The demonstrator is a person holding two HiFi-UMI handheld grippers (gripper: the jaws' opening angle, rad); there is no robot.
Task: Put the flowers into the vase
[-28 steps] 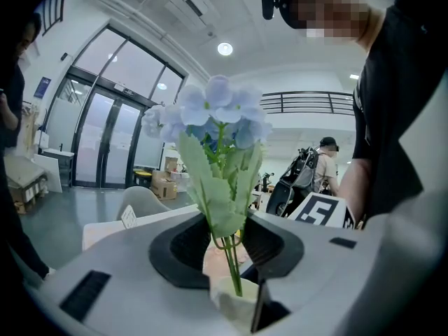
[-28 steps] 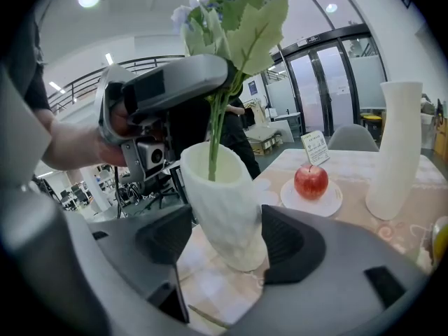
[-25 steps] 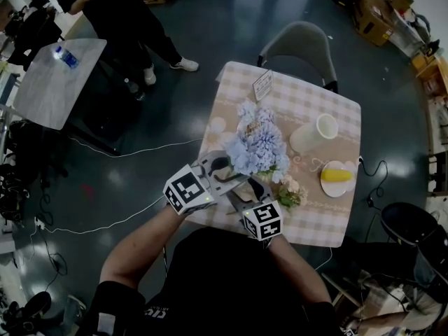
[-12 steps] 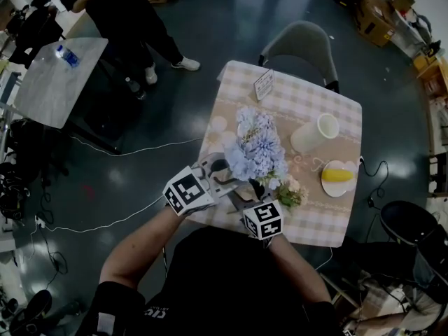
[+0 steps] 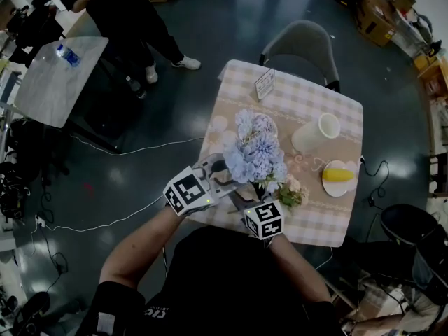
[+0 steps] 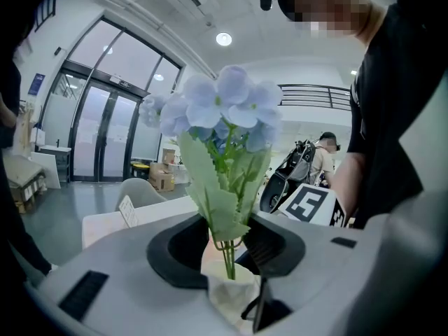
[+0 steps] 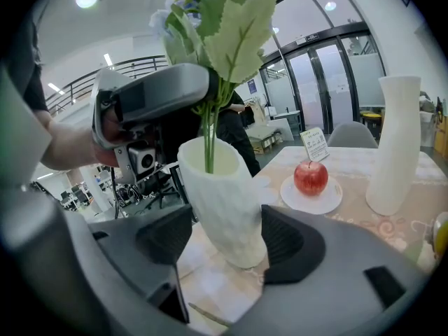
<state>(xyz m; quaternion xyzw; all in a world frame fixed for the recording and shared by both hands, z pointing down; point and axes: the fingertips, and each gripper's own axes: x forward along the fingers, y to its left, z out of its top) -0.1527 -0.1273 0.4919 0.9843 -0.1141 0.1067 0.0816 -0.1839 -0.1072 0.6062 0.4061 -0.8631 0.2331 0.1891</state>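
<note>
Above the left gripper [image 6: 224,247], the flowers [image 5: 255,152] have slid slightly nearer the person than a second ago. That gripper points almost level, jaws slack around the stems (neither pad touches them). The stems stand in the vase [image 7: 224,194], which the right gripper [image 7: 227,242], angled downward, clamps on the table [image 5: 329,219].

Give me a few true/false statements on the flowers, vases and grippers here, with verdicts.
1. The flower stems reach down into the textured vase. True.
2. The apple lies bare on the tablecloth. False: it sits on a small white plate.
3. The textured vase stands between the right gripper jaws. True.
4. The left gripper is clamped shut on nothing. False: its jaws stand apart with the stems between them.
5. The tall smooth vase holds flowers too. False: nothing stands in it.
</note>
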